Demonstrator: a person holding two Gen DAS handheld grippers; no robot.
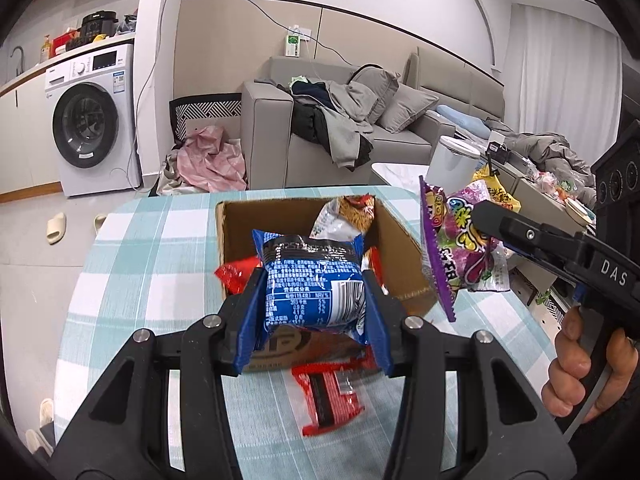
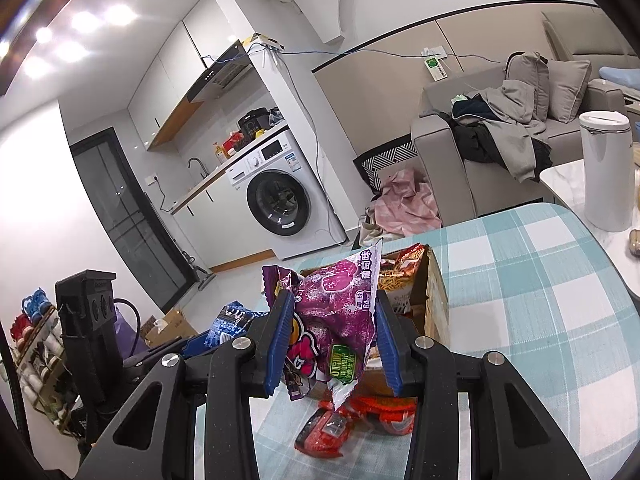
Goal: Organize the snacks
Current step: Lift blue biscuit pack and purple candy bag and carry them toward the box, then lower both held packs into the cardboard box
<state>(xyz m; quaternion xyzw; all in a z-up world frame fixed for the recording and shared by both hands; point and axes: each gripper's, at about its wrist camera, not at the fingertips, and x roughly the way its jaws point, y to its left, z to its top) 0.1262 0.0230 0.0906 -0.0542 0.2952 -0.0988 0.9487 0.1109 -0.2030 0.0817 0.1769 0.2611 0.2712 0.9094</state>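
My left gripper [image 1: 314, 280] is shut on a blue snack packet [image 1: 312, 280], held in the air just in front of an open cardboard box [image 1: 400, 240]. The box holds a noodle-print bag [image 1: 348, 216] and a red packet [image 1: 236, 276]. My right gripper [image 2: 332, 316] is shut on a purple grape-candy bag [image 2: 340, 304], lifted beside the box [image 2: 434, 300]. In the left wrist view that purple bag [image 1: 460, 248] hangs to the right of the box, pinched by the right gripper's fingers [image 1: 500, 220]. Red packets [image 1: 328, 396] [image 2: 324, 428] lie on the checked tablecloth below.
The table carries a teal-and-white checked cloth [image 1: 152, 264]. A white cylindrical bin [image 2: 606, 168] stands beyond its right edge. A grey sofa [image 1: 312, 128] with clothes and a washing machine [image 1: 92, 120] are behind. A person's hand [image 1: 580, 368] grips the right handle.
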